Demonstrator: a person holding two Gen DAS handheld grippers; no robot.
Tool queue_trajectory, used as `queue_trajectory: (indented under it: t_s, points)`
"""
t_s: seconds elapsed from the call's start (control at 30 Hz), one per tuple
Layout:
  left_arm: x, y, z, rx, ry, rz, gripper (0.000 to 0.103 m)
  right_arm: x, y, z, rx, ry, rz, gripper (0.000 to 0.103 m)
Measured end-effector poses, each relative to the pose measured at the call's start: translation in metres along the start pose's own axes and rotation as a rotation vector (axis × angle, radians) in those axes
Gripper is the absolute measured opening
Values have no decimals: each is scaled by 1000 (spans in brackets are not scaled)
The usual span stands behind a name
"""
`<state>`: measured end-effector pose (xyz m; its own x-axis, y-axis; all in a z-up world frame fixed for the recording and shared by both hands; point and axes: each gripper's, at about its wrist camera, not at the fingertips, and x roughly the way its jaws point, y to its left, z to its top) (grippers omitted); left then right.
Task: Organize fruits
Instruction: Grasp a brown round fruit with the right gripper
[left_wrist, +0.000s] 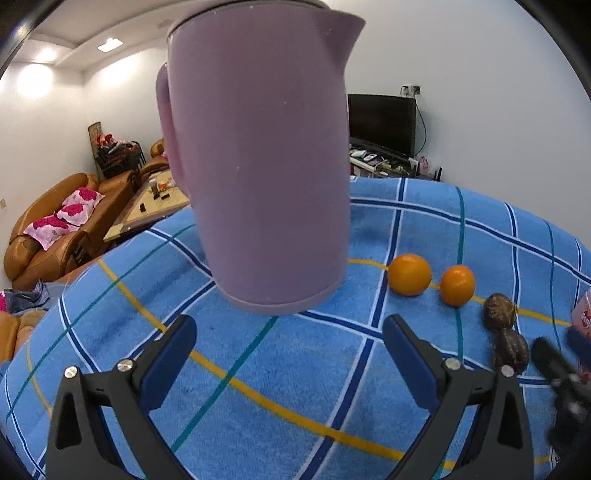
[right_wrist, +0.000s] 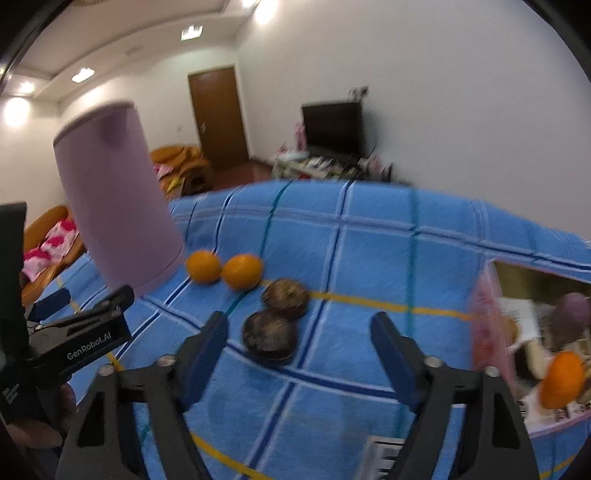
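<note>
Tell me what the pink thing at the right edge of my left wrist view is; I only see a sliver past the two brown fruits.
Observer: It is a pink box, open at the top, standing on the blue checked cloth.
Reviewer: Anything in it yet?
Observer: Yes, an orange lies inside, with a blurred purplish fruit behind it.
Reviewer: Is the right claw carrying anything?
Observer: No. The right claw is open and empty, pointing towards the nearer brown fruit.
</note>
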<state>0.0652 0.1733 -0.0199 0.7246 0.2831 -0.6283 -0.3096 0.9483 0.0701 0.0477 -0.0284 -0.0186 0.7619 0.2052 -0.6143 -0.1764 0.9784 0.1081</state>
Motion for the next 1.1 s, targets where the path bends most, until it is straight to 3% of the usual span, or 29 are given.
queue_trajectory:
  t_s: [0.1,0.23,0.33,0.57,0.67,0.87,1.1]
  points:
    - [0,-3,-1,12,-1,-21,101,28,5,1,20,113,29,61]
    - [-2,-9,-1,29,-9,-29,101,53,5,1,80,202,61,53]
    - [-3,-10,0,32,-15,-44,101,57,10,3,68,202,58,46]
    - [-9,-14,1,32,-35,-129,101,41,4,-8,36,200,67,46]
    - [-14,-25,-1,41,-37,-207,96,15,-5,-12,32,123,37,46]
    - [-20,-73,3,118,33,-357,93,-34,-25,-13,37,-104,-97,46]
    - [-5,-138,12,234,95,-380,74,-52,-51,-7,89,-211,-178,46]
